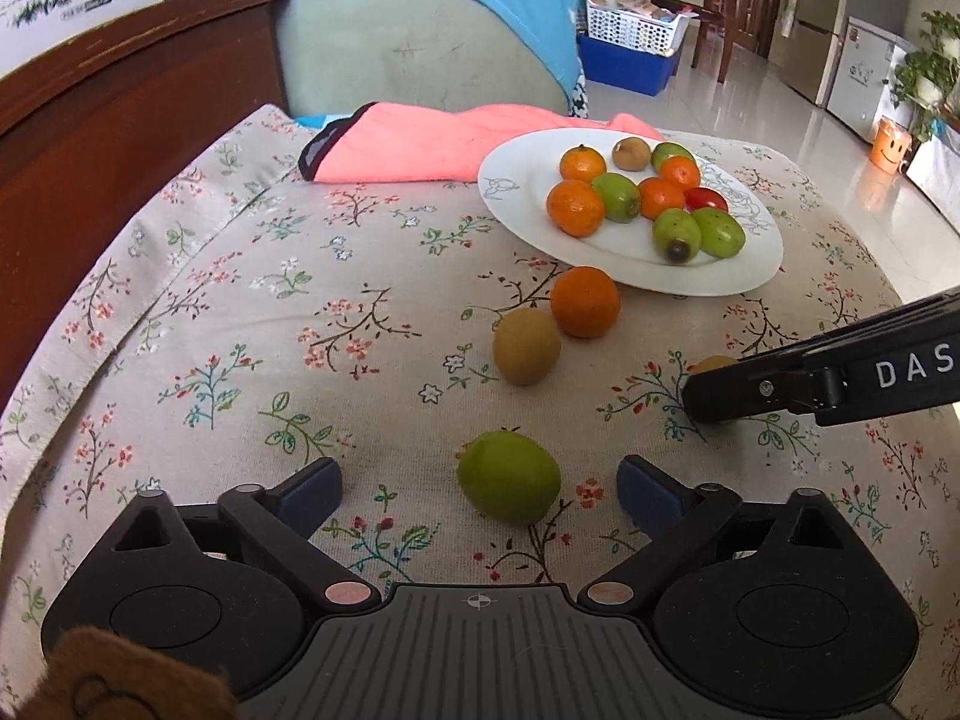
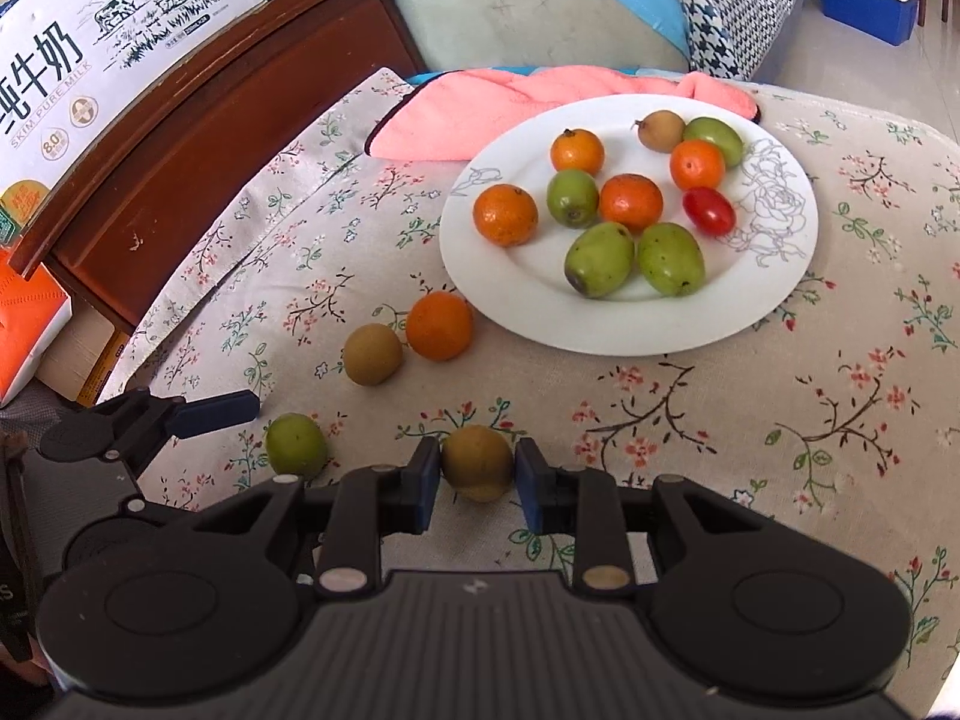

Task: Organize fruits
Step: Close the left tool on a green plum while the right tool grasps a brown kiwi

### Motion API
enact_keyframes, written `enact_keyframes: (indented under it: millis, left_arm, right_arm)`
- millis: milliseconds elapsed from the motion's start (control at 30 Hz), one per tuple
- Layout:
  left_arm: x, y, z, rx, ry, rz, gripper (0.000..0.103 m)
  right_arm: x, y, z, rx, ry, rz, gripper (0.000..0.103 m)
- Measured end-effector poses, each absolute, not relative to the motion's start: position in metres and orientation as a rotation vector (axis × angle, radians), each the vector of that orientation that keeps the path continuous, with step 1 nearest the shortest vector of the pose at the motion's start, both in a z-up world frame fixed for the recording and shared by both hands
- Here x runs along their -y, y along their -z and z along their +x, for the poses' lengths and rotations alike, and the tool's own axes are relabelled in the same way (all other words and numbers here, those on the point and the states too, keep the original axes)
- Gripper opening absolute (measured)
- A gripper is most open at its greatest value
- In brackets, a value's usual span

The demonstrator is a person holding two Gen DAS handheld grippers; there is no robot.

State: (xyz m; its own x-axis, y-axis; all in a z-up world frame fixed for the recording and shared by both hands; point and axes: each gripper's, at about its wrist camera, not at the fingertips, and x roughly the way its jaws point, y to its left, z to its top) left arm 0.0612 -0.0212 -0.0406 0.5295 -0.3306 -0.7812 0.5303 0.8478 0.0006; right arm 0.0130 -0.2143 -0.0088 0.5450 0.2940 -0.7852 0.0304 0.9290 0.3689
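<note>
In the left wrist view a green fruit (image 1: 509, 477) lies on the floral cloth between the wide open fingers of my left gripper (image 1: 480, 489), touching neither pad. In the right wrist view my right gripper (image 2: 474, 468) is shut on a brown fruit (image 2: 477, 462) that rests on the cloth. An orange (image 1: 585, 302) and a second brown fruit (image 1: 527, 345) lie loose beside the white plate (image 1: 690, 285). The plate (image 2: 600, 330) holds several oranges and green fruits, a brown fruit and a red tomato. From the left wrist view, the right gripper (image 1: 711, 396) comes in from the right and mostly hides its fruit.
A pink towel (image 1: 420, 144) lies behind the plate. Dark wooden furniture (image 1: 120, 120) runs along the left, with a milk box (image 2: 90, 60) on it. A cushioned seat stands at the back. The table's right edge drops to a tiled floor (image 1: 810, 138).
</note>
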Motion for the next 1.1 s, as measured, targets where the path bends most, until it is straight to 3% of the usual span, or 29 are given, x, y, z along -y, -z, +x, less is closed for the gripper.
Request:
enact_keyframes:
  millis: [600,800,967,1100]
  left_arm:
    - [0.024,0.036,0.058,-0.856,0.508,0.281,0.1]
    - [0.024,0.032,0.057,-0.851,0.547,0.256,0.068]
    - [0.027,0.03,0.053,-0.828,0.567,0.259,0.031]
    - [0.026,0.029,0.054,-0.829,0.561,0.242,0.03]
  right_arm:
    - [0.21,0.009,0.013,-0.997,-0.173,0.33,0.033]
    - [0.209,0.009,0.013,-1.0,-0.169,0.308,0.028]
    - [0.21,0.009,0.013,-0.997,-0.165,0.314,0.027]
    - [0.211,0.008,0.013,-0.994,-0.158,0.316,0.027]
